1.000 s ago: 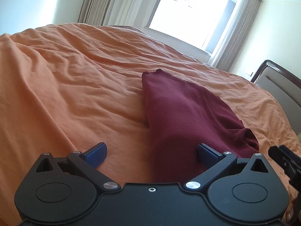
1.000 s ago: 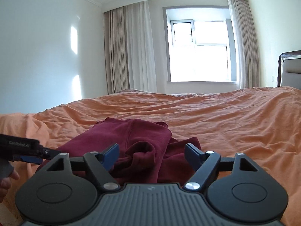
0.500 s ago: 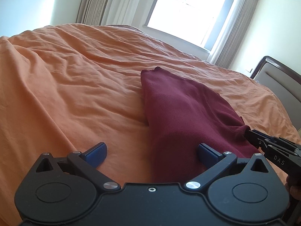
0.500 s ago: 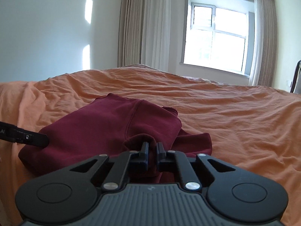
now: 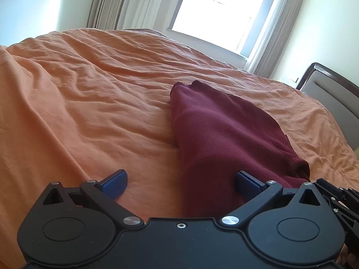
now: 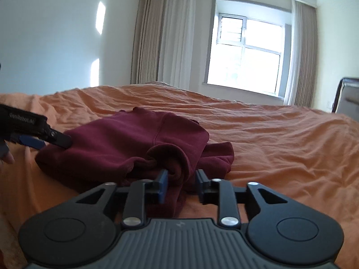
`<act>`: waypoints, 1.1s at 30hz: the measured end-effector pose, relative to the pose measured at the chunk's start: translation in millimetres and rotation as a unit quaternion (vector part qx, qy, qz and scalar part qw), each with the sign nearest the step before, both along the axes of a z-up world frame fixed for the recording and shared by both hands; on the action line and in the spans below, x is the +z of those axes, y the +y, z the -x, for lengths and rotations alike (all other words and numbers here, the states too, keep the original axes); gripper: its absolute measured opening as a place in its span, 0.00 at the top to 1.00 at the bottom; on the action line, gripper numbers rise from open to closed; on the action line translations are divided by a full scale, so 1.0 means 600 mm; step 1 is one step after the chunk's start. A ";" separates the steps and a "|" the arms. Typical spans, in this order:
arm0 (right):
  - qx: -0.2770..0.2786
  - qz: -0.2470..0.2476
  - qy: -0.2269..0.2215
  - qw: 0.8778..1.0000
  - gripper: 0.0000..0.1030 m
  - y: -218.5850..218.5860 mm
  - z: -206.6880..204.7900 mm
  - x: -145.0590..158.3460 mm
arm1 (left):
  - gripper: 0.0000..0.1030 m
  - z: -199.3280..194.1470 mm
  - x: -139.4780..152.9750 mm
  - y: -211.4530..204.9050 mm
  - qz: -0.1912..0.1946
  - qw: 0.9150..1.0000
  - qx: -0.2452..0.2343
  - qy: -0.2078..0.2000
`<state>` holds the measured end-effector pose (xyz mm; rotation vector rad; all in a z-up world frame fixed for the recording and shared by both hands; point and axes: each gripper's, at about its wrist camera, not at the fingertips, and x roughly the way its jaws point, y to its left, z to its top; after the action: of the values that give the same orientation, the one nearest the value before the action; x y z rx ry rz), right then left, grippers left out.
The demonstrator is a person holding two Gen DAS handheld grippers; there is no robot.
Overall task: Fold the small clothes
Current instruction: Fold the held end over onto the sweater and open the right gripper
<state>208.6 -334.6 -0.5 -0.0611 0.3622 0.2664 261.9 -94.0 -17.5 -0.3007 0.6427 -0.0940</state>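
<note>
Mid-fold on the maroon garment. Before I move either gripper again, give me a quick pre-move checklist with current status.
1. Left gripper jaws wide open, straddling the near end of the maroon garment: ok.
2. Right gripper has just been opening; a bunched roll of the garment sits between its pads. Fully released: cannot tell.
3. Garment lies wholly on the orange bedspread: ok.
4. Fold tidy: not ok; a rolled edge and a loose flap show at the right gripper's end.
5. The two grippers are apart in both views: ok.
6. Underside layers flat: cannot tell.
</note>
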 end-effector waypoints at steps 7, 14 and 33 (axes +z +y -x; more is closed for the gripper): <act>0.024 -0.252 0.116 0.960 0.25 -0.057 -0.027 -0.026 | 0.01 0.002 -0.002 0.004 0.008 1.000 0.003 0.001; 0.001 -0.354 0.116 0.928 0.21 -0.110 -0.029 -0.024 | 0.01 0.006 -0.001 0.008 0.010 1.000 0.003 0.003; -0.021 -0.464 0.144 0.874 0.12 -0.070 -0.118 -0.053 | 0.01 0.010 -0.004 0.008 0.007 1.000 0.007 0.002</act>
<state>279.6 -376.7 -32.5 0.9478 0.4994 0.3854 255.8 -88.9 -20.1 -0.3192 0.6437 -0.0855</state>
